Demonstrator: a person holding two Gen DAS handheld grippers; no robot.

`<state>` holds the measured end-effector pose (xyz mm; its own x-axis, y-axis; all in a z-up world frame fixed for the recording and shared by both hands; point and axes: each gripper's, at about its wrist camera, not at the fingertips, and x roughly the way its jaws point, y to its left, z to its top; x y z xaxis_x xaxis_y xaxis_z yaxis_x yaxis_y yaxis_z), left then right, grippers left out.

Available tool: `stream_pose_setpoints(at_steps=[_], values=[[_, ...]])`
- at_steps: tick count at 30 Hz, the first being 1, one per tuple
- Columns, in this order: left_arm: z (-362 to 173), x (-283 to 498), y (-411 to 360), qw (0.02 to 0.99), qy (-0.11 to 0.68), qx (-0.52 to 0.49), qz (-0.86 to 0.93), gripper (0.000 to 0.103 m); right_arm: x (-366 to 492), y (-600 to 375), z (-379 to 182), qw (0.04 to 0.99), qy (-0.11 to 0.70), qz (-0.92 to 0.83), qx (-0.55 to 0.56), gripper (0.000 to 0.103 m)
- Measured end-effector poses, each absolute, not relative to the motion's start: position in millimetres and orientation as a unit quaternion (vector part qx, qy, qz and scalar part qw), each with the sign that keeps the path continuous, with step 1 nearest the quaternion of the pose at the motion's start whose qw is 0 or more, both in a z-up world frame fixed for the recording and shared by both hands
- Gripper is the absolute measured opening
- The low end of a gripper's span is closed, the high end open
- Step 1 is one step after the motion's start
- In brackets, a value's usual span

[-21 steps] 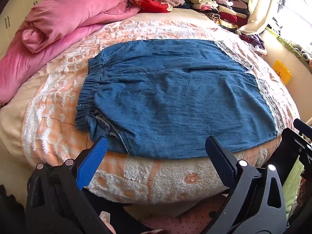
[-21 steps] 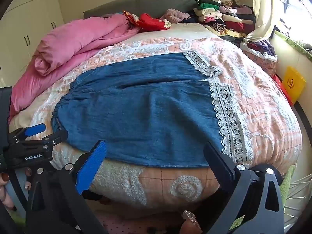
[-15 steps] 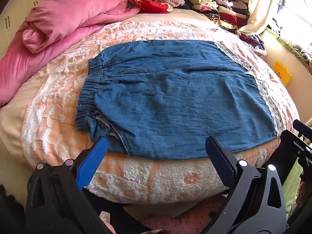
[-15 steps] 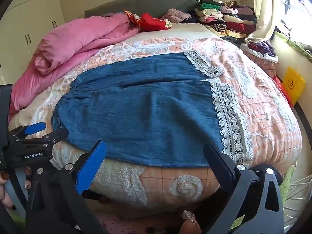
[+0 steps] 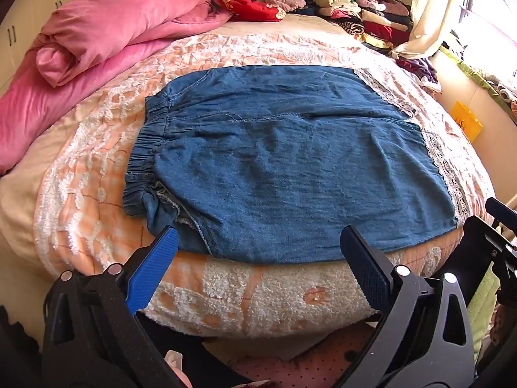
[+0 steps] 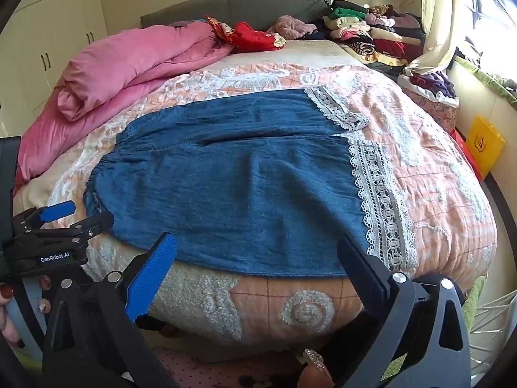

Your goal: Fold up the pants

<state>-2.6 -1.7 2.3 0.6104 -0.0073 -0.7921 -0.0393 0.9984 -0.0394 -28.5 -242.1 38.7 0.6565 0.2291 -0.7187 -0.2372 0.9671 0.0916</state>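
Blue denim pants (image 5: 290, 168) lie flat across the bed, elastic waistband (image 5: 145, 152) at the left, white lace hems (image 5: 442, 168) at the right. In the right wrist view the pants (image 6: 242, 187) and their lace hems (image 6: 381, 200) fill the middle. My left gripper (image 5: 258, 242) is open and empty, hovering at the pants' near edge. My right gripper (image 6: 257, 249) is open and empty, at the near edge close to the lace hem. The left gripper also shows in the right wrist view (image 6: 55, 226).
The bed has a peach quilt (image 5: 97, 148) with white patterning. A pink duvet (image 5: 106, 32) is bunched at the back left. Folded clothes (image 5: 358, 16) are stacked at the back right. A yellow bag (image 6: 484, 145) stands by the right wall.
Both views have risen and tilted very slightly; the pants sit a touch lower in each frame. Both grippers stay open and empty.
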Motion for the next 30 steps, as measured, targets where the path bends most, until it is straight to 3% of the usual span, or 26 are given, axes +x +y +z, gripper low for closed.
stream_pose_setpoints(at_steps=[30], values=[[3.2,-2.0,-1.0,0.897,0.440,-0.028,0.010,0.094,-27.8,-241.7,38.7,0.910,0.395,0.128,-0.004,0.099]])
